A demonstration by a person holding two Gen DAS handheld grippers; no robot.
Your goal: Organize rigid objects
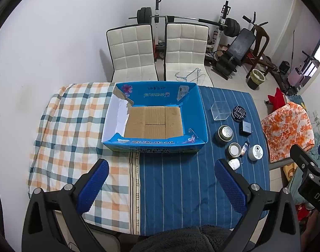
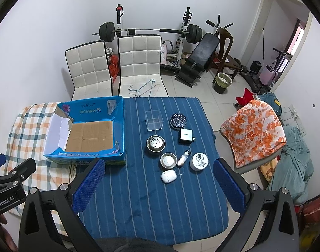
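Both hand-held grippers, left (image 1: pixel 161 171) and right (image 2: pixel 158 171), hang wide open over the near edge of the tabletop (image 2: pixel 151 205) with nothing between their blue pads. The blue box (image 1: pixel 154 117) sits open on the left part of the tabletop, straddling the checked cloth (image 1: pixel 76 126) and the striped blue cloth (image 1: pixel 181 180), its cardboard floor bare. To its right lie the clear cube (image 2: pixel 153 120), black round tin (image 2: pixel 178 120), charger (image 2: pixel 186 135), perforated metal cup (image 2: pixel 156 144), small metal bowl (image 2: pixel 168 160), tiny bottle (image 2: pixel 183 158), white jar (image 2: pixel 199 161) and white pebble-shaped case (image 2: pixel 168 176), all outside the box.
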